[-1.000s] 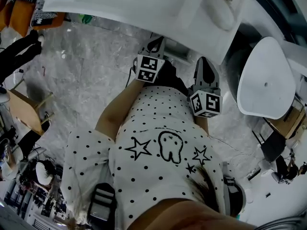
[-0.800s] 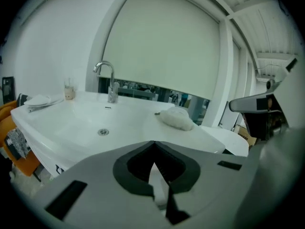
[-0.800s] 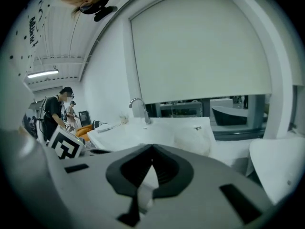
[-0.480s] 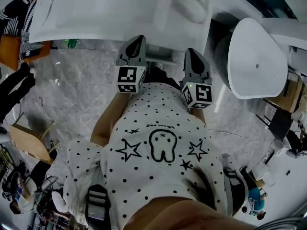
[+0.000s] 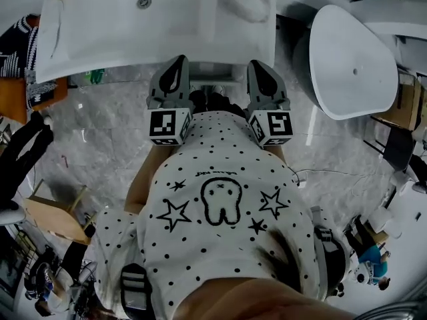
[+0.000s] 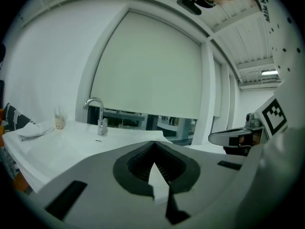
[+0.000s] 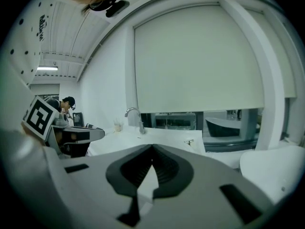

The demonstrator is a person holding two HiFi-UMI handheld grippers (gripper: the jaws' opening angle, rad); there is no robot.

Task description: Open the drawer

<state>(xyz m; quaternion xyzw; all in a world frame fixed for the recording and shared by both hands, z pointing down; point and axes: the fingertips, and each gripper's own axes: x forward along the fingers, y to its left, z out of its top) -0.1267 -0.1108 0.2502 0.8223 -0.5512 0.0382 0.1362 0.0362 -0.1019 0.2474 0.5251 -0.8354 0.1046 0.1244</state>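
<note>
Both claws sit higher than in the earlier frames, level with the counter, just ahead of the person's spotted shirt [image 5: 220, 199]. The left gripper [image 5: 179, 62] and right gripper [image 5: 257, 65] are each pinched shut on nothing (pads meeting at the tips). Beyond them the drawer, presumably under the near edge of the washbasin [image 5: 100, 42], is barely visible. Nothing grips it, so the pull itself looks still to do.
</note>
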